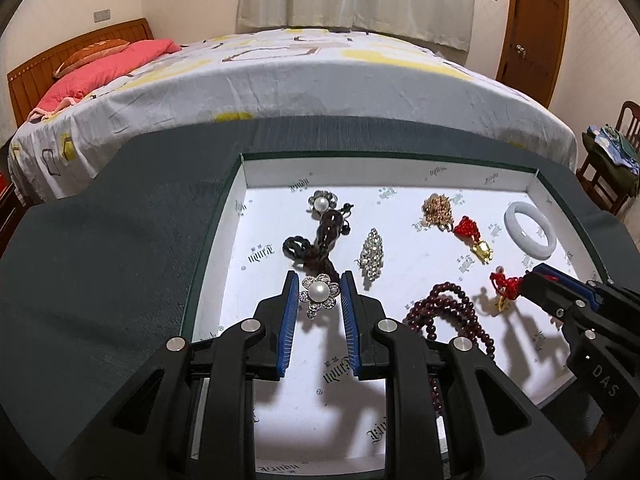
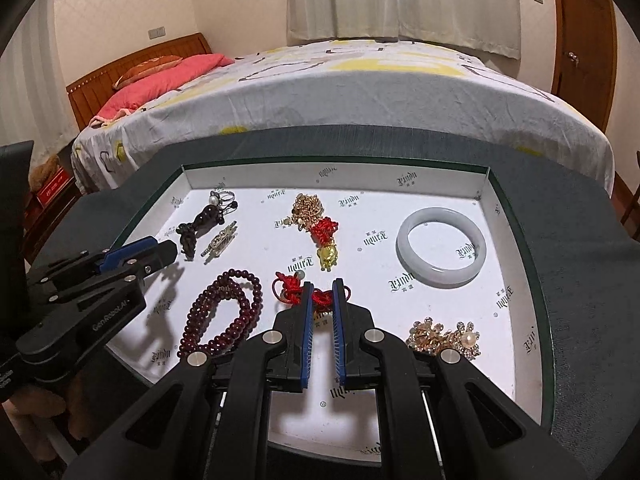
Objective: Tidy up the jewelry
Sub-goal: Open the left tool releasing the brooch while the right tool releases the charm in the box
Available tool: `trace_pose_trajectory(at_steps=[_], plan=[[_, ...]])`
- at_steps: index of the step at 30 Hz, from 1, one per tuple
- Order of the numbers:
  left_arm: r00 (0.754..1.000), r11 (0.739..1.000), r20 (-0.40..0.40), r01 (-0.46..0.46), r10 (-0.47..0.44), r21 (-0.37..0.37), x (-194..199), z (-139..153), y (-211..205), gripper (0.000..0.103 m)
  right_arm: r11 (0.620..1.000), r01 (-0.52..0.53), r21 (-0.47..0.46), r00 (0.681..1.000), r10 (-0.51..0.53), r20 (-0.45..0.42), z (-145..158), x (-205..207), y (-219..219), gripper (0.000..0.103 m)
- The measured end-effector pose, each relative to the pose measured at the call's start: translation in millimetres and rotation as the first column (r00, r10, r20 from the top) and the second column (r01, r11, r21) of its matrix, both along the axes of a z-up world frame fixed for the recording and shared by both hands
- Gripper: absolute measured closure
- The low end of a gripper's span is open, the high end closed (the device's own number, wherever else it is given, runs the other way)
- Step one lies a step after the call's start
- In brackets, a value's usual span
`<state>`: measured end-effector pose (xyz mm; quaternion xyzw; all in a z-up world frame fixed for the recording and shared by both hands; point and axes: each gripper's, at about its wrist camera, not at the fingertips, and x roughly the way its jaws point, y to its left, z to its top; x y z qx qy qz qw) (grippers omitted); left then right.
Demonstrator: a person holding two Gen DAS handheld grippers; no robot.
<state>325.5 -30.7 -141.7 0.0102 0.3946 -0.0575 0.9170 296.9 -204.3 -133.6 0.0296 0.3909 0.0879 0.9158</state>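
The left gripper (image 1: 319, 292) stands with its blue-padded jaws apart, one on each side of a pearl flower brooch (image 1: 319, 293) that lies on the white floor of the tray (image 1: 280, 176); the pads flank the brooch but whether they touch it cannot be told. The right gripper (image 2: 320, 294) is likewise parted, its tips straddling a red knotted charm (image 2: 298, 286), with red cord showing in the gap between the pads, not yet pinched. Just left of that charm lies a coil of dark red beads (image 2: 224, 316). Farther out in the tray sit a dark carved pendant (image 1: 328, 232) with a second pearl flower piece (image 1: 322, 202) at its far end, a rhinestone leaf brooch (image 1: 371, 254), a gold chain cluster (image 2: 308, 206) joined to a red tassel with a gold figure (image 2: 328, 254), a pale jade bangle (image 2: 442, 250) near the right wall, and a gold and pearl flower cluster (image 2: 444, 338) at the near right. The tray rests on a dark green mat (image 1: 120, 240) before a bed (image 1: 280, 80). As a judgement, the sorting is early: every piece lies loose on the open floor, no grouping by kind shows, and both grippers seem about to make their picks, with nearly all the arranging left.
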Motion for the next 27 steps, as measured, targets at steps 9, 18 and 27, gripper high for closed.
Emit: trace_pose_trajectory(at_steps=[9,18,27], plan=[[1.0,1.0,-0.019,0.005,-0.005,-0.001,2,-4,0,0.081,1.0,0.001,0.0,1.0,-0.001,-0.01,-3,-3,1,0.092],[1.0,1.0,-0.015,0.003,-0.003,0.006,0,-3,0,0.069,1.0,0.011,0.002,1.0,-0.011,-0.025,-7,-4,0,0.087],[1.0,1.0,0.0,-0.001,0.001,0.005,-7,0,-1,0.044,1.0,0.029,-0.001,1.0,-0.029,-0.003,-6,-11,-3,0.053]])
